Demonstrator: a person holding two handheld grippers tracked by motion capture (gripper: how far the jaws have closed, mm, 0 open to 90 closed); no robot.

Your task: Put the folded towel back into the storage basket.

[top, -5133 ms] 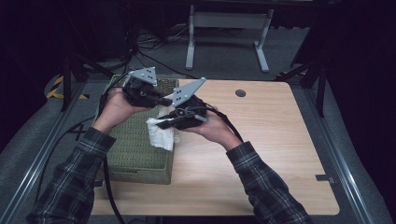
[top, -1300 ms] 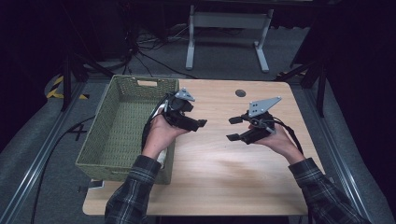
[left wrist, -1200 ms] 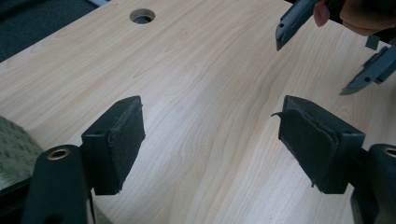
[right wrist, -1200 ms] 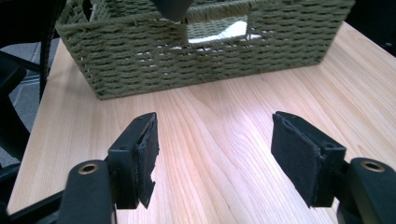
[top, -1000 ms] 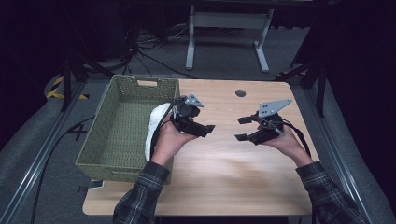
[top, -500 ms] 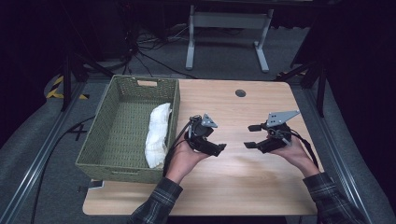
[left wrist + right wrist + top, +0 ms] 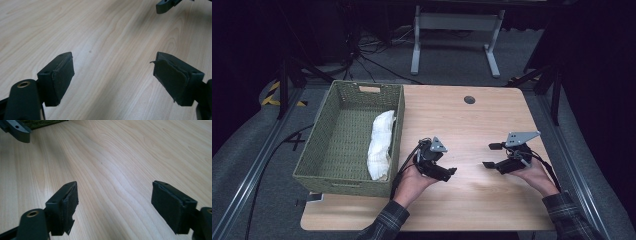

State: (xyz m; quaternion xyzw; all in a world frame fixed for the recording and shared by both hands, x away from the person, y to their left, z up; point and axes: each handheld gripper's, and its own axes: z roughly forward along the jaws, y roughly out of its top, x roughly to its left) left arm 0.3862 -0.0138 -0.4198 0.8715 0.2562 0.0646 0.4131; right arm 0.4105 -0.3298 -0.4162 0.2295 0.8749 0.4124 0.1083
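Note:
A rolled white cloth [image 7: 381, 145] lies along the right inner wall of a green woven basket [image 7: 347, 180] on the left of the wooden table [image 7: 472, 120]. My left gripper [image 7: 447, 168] hovers low over the bare wood just right of the basket. It is open, with nothing between its jaws [image 7: 113, 72]. My right gripper [image 7: 491, 155] faces it from the right, also low over the wood. Its jaws have just been opening and stand open with only tabletop between them [image 7: 115, 202]. Each gripper view catches a jaw tip of the other gripper [image 7: 166, 5] [image 7: 16, 130].
A small round dark grommet [image 7: 469, 100] sits near the table's far edge. Behind the table stands a grey metal frame [image 7: 457, 25] on dark carpet, with cables [image 7: 362, 55] trailing on the floor at the left. The basket's corner [image 7: 42, 123] shows in the right gripper view.
Both grippers held the cloth over the basket five seconds ago. The cloth now lies in the basket. Both hands have moved down and toward the table's near edge, the left away from the basket.

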